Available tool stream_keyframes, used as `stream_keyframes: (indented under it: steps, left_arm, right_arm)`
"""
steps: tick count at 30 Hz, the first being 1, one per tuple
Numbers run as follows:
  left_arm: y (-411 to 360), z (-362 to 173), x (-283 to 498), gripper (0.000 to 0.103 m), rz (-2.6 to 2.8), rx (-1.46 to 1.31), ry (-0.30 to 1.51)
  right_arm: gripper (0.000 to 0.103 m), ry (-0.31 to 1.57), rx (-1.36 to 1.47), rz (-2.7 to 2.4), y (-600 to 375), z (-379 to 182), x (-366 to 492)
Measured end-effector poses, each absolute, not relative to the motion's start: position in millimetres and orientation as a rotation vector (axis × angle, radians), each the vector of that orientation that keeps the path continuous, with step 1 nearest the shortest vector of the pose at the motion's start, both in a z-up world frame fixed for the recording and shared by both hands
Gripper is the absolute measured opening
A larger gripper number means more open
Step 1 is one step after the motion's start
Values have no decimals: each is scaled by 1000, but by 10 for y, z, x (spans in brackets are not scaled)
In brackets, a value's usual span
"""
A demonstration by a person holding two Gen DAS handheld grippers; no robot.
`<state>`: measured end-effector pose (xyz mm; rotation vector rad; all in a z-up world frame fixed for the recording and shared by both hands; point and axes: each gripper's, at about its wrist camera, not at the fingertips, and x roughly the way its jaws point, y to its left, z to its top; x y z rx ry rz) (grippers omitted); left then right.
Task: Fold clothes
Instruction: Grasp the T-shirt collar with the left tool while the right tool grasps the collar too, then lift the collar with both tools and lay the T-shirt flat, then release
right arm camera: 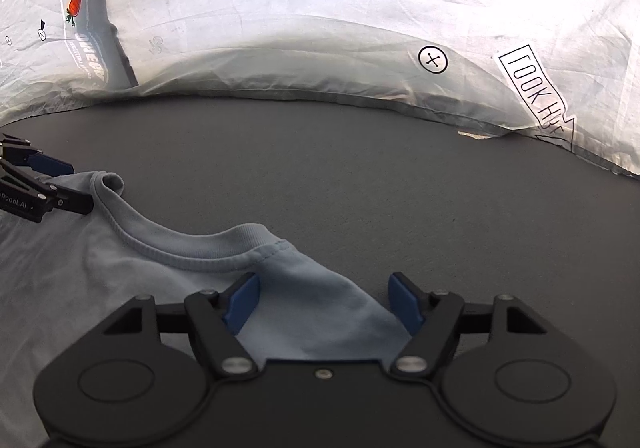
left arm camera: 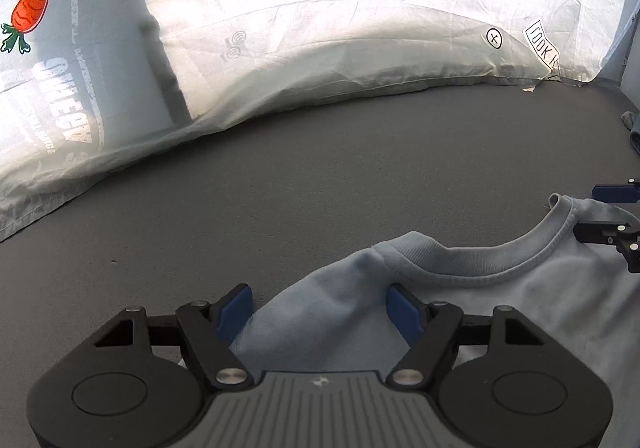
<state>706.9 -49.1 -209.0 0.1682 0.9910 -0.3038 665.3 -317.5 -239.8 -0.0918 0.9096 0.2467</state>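
A light blue T-shirt lies on a dark grey surface, its ribbed collar facing away. My left gripper is open, its blue pads on either side of the shirt's left shoulder. My right gripper is open, its pads on either side of the right shoulder of the shirt. Each gripper also shows at the edge of the other's view: the right gripper and the left gripper, both next to the collar.
A white printed sheet hangs behind the surface, with a carrot print and a "LOOK" label. A small bunched piece of fabric lies at the far right.
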Motion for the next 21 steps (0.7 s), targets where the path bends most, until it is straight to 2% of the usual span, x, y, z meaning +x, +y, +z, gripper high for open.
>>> stream_keyframes:
  steps: [2,4,5,6,8,12,15,19,21]
  left_arm:
    - [-524,-2086,7017,60,-295,162,967]
    - [-584,-2065,6947,34,-272,191,945]
    - [-622,-2056,6921,24,-255,216,941]
    - [-658,-2049,6896,7,-233,243,938]
    - [-675,-2046,6858,5,-188,257,935]
    - [-541,-1959,6784,5,-99,160,933]
    - [-492,-1837,6721,4,-22,174,883]
    - [-398,-1690,6857,4,105,252,778]
    - [-245,-1696,7042,3,137,207,780]
  right_arm:
    - [47,925,-97,256,-3141,-2365,6669]
    - [35,930,-121,257,-3082,-2338,6671]
    - [22,927,-138,256,-3050,-2332,6665]
    - [14,924,-150,248,-3024,-2325,6657]
    - [6,919,-159,228,-2976,-2316,6631]
    - [5,865,-224,171,-2802,-2293,6499]
    - [5,757,-341,148,-2548,-2207,6442]
    - [4,592,-465,123,-2128,-2075,6665]
    - [4,563,-457,119,-1945,-2056,6855]
